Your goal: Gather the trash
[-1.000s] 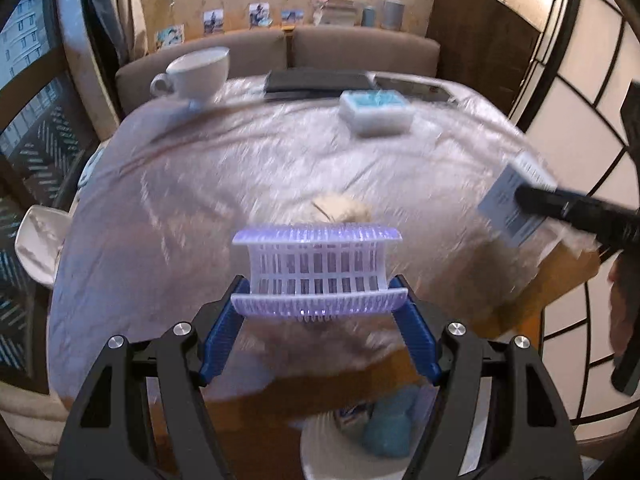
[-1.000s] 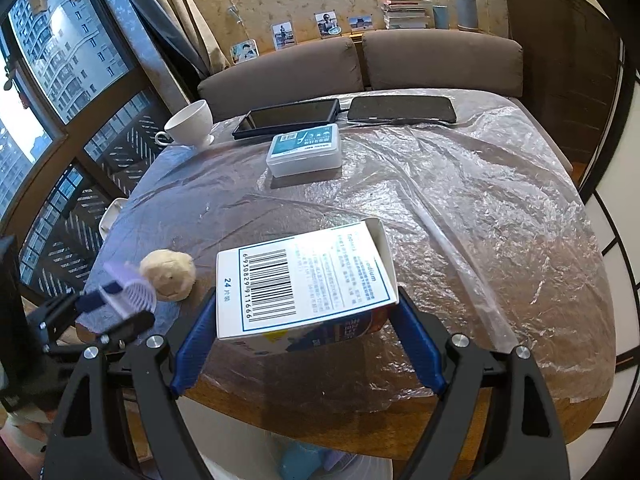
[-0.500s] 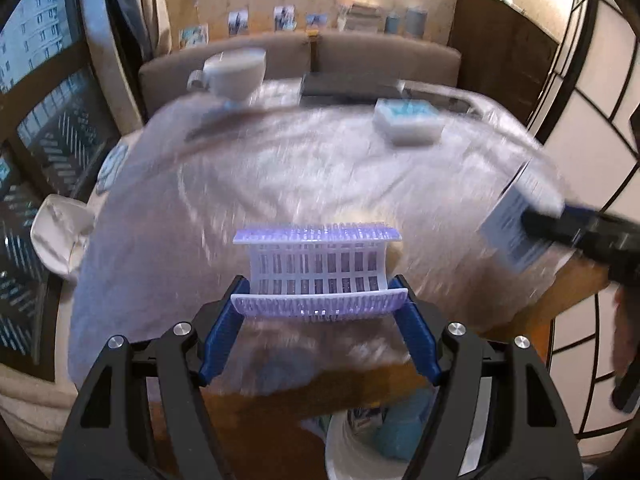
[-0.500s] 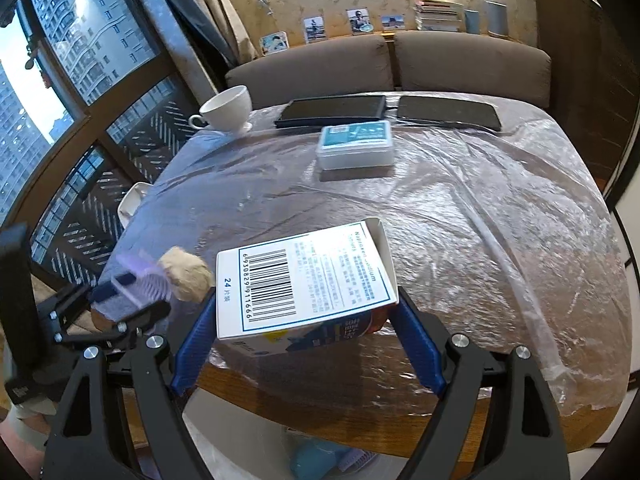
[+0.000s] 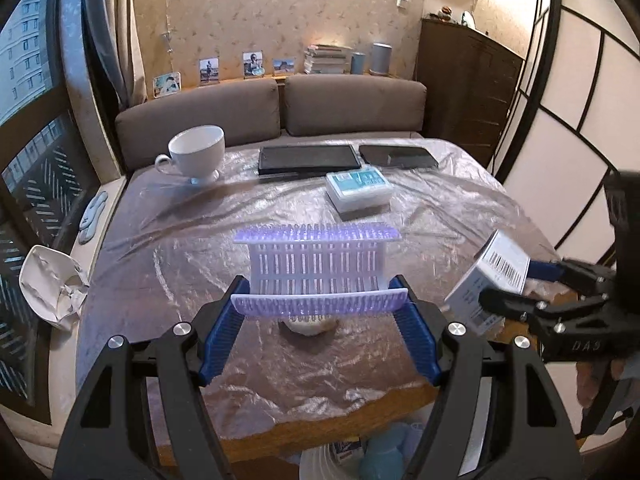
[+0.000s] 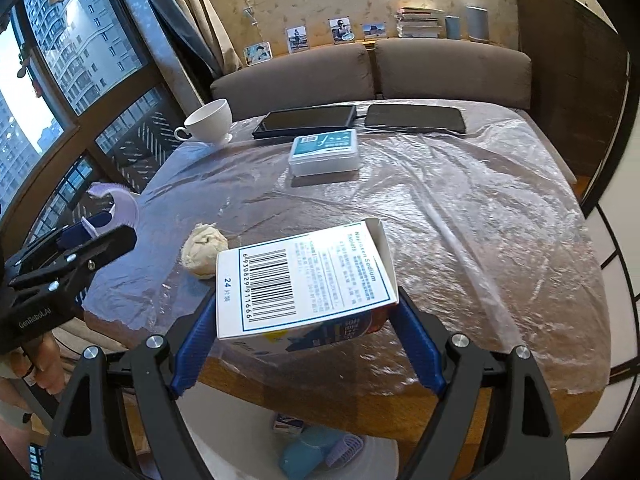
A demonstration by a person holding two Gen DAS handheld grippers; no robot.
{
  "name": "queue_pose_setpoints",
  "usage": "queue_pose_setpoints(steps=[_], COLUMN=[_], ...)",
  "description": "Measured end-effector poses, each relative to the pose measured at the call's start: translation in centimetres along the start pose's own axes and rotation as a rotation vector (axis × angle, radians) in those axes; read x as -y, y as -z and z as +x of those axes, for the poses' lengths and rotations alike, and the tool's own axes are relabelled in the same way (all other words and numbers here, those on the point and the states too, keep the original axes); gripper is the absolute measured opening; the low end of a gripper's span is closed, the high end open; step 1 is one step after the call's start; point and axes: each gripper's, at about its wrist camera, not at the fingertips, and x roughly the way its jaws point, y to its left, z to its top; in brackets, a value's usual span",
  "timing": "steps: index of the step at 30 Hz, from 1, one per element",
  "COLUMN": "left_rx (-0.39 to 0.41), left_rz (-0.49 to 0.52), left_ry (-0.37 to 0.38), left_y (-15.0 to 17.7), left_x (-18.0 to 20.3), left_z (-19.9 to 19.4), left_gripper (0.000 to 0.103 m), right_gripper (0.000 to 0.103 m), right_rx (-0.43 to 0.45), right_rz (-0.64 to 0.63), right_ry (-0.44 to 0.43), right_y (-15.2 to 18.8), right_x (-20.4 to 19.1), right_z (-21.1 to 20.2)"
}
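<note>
My left gripper (image 5: 318, 300) is shut on a lilac slotted plastic roller (image 5: 316, 268), held above the near edge of the plastic-covered table (image 5: 180, 272). A crumpled beige paper ball (image 5: 308, 325) lies on the table just beyond and below the roller. My right gripper (image 6: 304, 308) is shut on a white medicine box (image 6: 304, 280) with a barcode, tilted over the table's front edge. The ball (image 6: 202, 250) sits left of that box. From the right wrist view the left gripper (image 6: 108, 232) and roller (image 6: 120, 208) hang at the left.
Under the table's front edge stands a white bin (image 6: 384, 456) holding a blue cup and other trash. Farther back are a clear lidded box (image 6: 324, 152), a white teacup (image 6: 210, 120) and two dark tablets (image 6: 308, 120). A sofa runs behind.
My left gripper has risen with the roller, and its view has tipped up toward the room. The paper ball now shows below the roller instead of above it. The right gripper shifted little.
</note>
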Motion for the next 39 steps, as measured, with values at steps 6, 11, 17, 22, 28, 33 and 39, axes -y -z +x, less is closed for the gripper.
queue_pose_setpoints(steps=[6, 11, 17, 22, 28, 33, 39], left_rx=[-0.057, -0.096, -0.131, -0.154, -0.183, -0.207, -0.232], left_rz=[0.003, 0.021, 0.046, 0.053, 0.083, 0.115, 0.14], left_ry=[0.026, 0.041, 0.046, 0.056, 0.073, 0.083, 0.092], left_y=[2.3, 4.4, 6.4, 7.5, 8.6, 9.7, 10.7], left_x=[0.7, 1.5, 2.3, 2.6, 3.4, 4.2, 4.9], left_z=[0.0, -0.4, -0.8, -0.9, -0.9, -0.9, -0.8], left_gripper=[0.073, 0.073, 0.073, 0.073, 0.073, 0.073, 0.073], right_gripper=[0.081, 0.081, 0.081, 0.081, 0.081, 0.081, 0.081], right_rx=[-0.019, -0.04, -0.072, -0.097, -0.127, -0.16, -0.188], right_rz=[-0.037, -0.068, -0.086, -0.098, -0.111, -0.123, -0.128], right_ry=[0.014, 0.013, 0.002, -0.005, -0.011, -0.014, -0.019], right_y=[1.1, 2.4, 4.3, 5.5, 6.9, 8.3, 9.7], right_x=[0.0, -0.4, -1.1, -1.6, -2.0, -2.2, -2.5], right_z=[-0.8, -1.6, -2.3, -2.6, -3.0, -3.1, -3.1])
